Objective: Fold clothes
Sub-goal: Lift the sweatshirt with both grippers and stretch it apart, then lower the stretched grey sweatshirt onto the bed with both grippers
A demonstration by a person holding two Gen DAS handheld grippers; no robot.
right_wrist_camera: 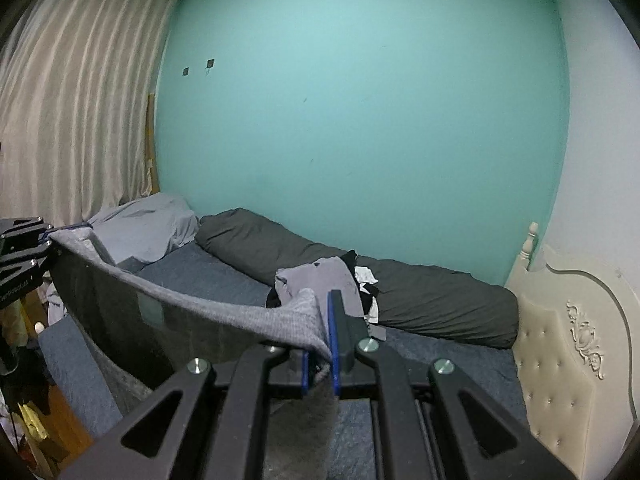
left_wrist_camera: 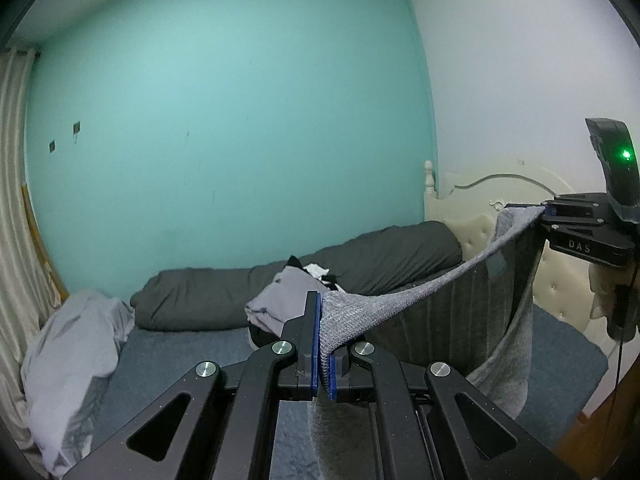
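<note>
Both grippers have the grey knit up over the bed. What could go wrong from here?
1. The left gripper and right gripper each pinch only a thin strip of the knit's top edge; the hanging weight might pull a corner free.
2. The edge sags between them, so the fold may land skewed.
3. The clothes pile lies just behind; lowering there could snag it.

Pretty dim, flat indoor light with a cool teal cast, no hard shadows anywhere. Heavy fisheye warp on both views, black vignette in the corners. Wall (left_wrist_camera: 224, 120) looks soft and noisy, green LED (left_wrist_camera: 626, 155) blooms a bit
</note>
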